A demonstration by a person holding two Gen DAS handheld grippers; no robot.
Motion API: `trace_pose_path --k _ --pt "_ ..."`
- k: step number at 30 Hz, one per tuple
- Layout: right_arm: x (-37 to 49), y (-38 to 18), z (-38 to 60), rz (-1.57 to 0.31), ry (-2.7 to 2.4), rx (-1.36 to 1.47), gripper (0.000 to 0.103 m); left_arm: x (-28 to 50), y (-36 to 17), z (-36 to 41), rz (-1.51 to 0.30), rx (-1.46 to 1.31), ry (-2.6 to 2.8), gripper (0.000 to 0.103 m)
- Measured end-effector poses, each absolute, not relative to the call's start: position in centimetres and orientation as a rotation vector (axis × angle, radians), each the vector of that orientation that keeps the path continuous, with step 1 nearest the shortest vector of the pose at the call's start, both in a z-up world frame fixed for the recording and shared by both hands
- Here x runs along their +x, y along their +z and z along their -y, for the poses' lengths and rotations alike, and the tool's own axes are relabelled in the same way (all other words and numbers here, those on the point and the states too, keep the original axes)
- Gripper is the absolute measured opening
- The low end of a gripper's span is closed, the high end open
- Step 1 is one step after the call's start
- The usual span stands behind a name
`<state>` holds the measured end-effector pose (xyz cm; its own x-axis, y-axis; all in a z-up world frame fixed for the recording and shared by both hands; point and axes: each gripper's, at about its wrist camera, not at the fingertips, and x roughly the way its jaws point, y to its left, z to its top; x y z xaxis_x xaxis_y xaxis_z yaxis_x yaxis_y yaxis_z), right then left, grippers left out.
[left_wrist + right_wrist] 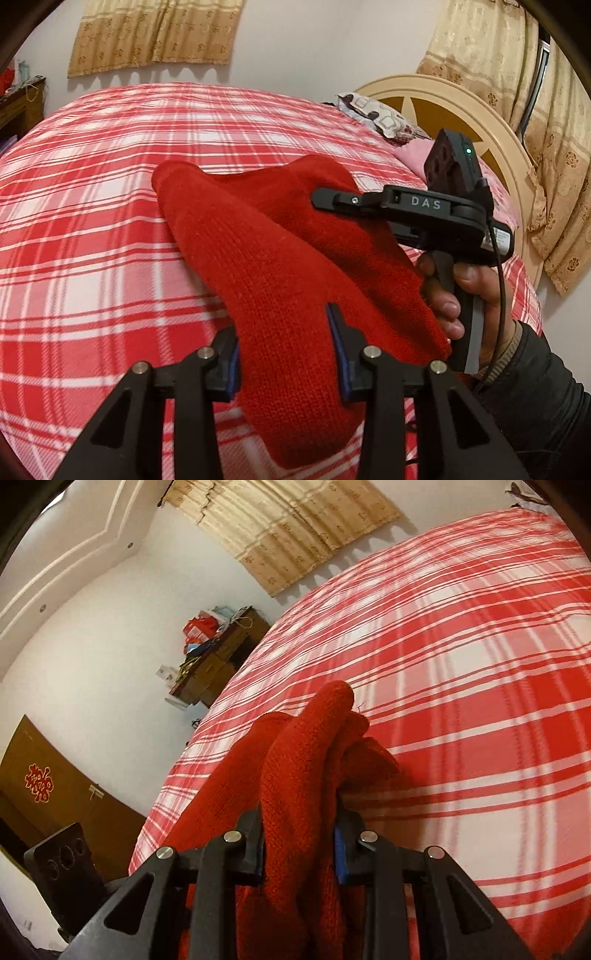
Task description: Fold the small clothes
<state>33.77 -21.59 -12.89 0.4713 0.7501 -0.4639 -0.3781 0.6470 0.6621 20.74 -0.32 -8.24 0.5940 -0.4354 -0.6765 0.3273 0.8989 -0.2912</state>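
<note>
while the red knit garment [280, 266] hangs above the bed [92, 206], its long axis spans both grips: left hand-held gripper [286, 363] and right hand-held gripper [300, 843] each clamped on one end.

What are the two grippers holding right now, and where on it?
Both hold the red knit garment, lifted above the plaid bed. The left gripper clamps a bunched near fold; the right gripper clamps another gathered fold.
</note>
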Motion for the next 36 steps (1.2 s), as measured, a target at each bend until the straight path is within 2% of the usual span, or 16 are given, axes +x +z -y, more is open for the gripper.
trace_pose_path --k 22,36 --pt "32.1 -10.5 8.7 -0.838 0.91 0.446 0.027 16.5 -7.0 -8.6 -0.769 -0.218 -0.309 0.04" --pt "30.9 -10.6 1.1 -0.881 0.988 0.386 0.027 14.2 -8.2 -13.5 -0.762 -0.249 -0.241 0.04"
